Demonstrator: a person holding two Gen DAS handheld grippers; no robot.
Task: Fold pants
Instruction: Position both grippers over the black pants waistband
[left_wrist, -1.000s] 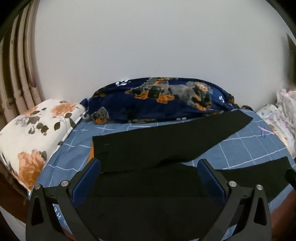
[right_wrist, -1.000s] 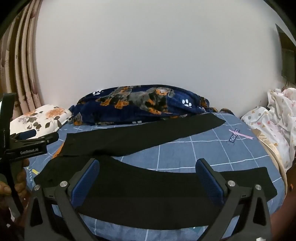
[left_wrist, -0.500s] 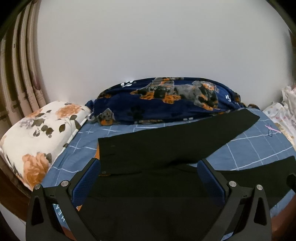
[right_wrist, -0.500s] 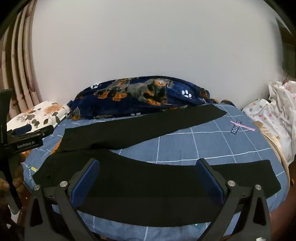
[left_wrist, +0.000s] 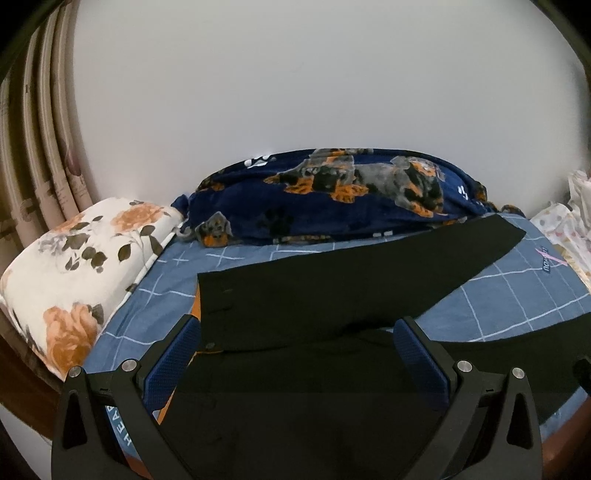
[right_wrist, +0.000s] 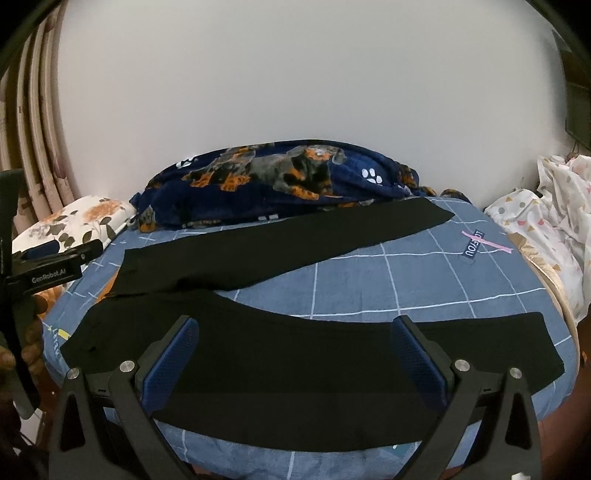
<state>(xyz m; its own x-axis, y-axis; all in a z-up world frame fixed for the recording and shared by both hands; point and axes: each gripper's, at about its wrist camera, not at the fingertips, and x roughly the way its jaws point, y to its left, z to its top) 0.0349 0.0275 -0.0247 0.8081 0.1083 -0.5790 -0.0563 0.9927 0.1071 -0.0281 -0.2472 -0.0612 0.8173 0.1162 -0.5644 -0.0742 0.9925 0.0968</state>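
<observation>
Black pants (right_wrist: 295, 354) lie spread flat on the blue checked bed sheet (right_wrist: 369, 280), the waist at the left and the two legs splayed apart to the right. The far leg (left_wrist: 351, 280) runs up toward the blanket; the near leg (right_wrist: 480, 343) lies along the front edge. My left gripper (left_wrist: 295, 354) is open and empty above the waist end. It also shows at the left of the right wrist view (right_wrist: 51, 266). My right gripper (right_wrist: 291, 354) is open and empty above the near leg.
A navy dog-print blanket (left_wrist: 332, 195) is bunched along the white wall. A floral pillow (left_wrist: 74, 258) lies at the left by the curtains. White patterned bedding (right_wrist: 546, 221) is piled at the right. The bed's front edge is just below both grippers.
Both grippers have drifted slightly left and a little closer to the bed. The pants have not moved and both grippers stay open.
</observation>
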